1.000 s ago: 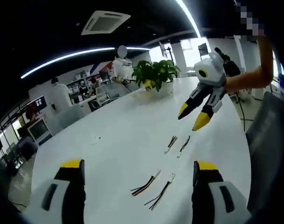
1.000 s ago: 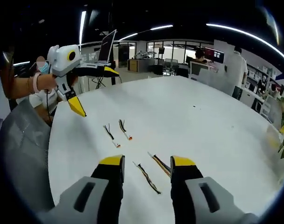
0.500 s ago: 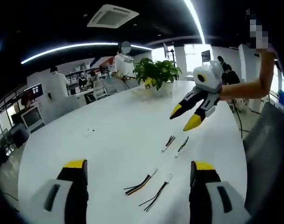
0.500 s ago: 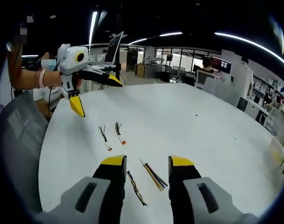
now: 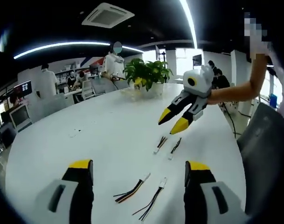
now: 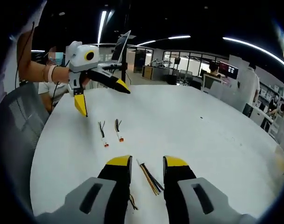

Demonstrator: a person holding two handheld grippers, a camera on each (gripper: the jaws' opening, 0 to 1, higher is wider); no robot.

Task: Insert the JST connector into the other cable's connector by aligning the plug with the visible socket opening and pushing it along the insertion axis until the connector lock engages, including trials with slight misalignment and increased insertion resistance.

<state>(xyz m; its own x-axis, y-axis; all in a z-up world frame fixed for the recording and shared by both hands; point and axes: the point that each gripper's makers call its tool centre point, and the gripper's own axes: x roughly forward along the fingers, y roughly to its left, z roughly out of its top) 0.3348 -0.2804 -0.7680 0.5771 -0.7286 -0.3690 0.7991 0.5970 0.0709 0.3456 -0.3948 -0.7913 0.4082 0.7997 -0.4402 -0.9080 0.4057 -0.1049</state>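
In the left gripper view the left tongs (image 5: 138, 175) stand wide open and grip nothing, their yellow-tipped jaws rising from the near edge over the white table (image 5: 86, 135); between the jaws, on the table, lie two short cables side by side, the striped cable (image 5: 131, 188) to the left and the dark cable (image 5: 151, 203) to the right, each ending in a small white connector at its far end; farther off lies a second pair of short cables (image 5: 166, 145), close together but apart; above that pair the right tongs (image 5: 171, 121) hang in the air, held by a bare arm (image 5: 235, 89) coming from the right, jaws parted and holding nothing; a potted plant (image 5: 144, 74) stands at the far side of the table.

In the right gripper view the right tongs (image 6: 147, 163) are open, with a narrower gap, and empty; a bundle of dark and orange wires (image 6: 148, 178) lies on the table between the jaws; farther off two short leads (image 6: 110, 132) lie side by side; beyond them the left tongs (image 6: 102, 98) hover with jaws spread wide.
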